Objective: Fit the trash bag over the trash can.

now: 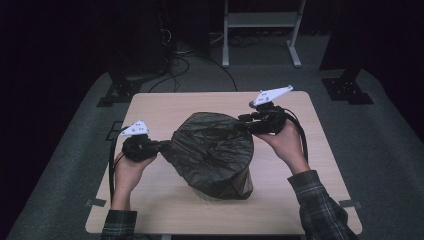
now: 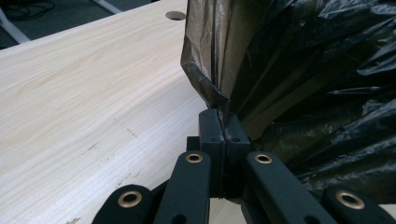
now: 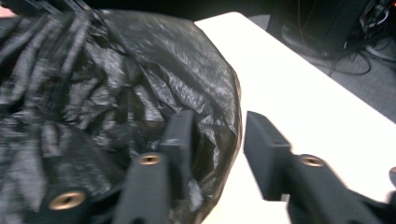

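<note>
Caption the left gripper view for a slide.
Left gripper, jaws shut on the black bag's edge, above the wooden table.

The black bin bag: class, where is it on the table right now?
In the high view the black bin bag sits mid-table over a bin, between the left tool, shut on its edge, and the open right tool.

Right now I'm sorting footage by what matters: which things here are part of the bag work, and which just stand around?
In use:
black plastic bag
left gripper, clamped on the bag's edge
right gripper, open at the bag's far rim
table

Standing around:
white frame on the floor
cables behind the table
</note>
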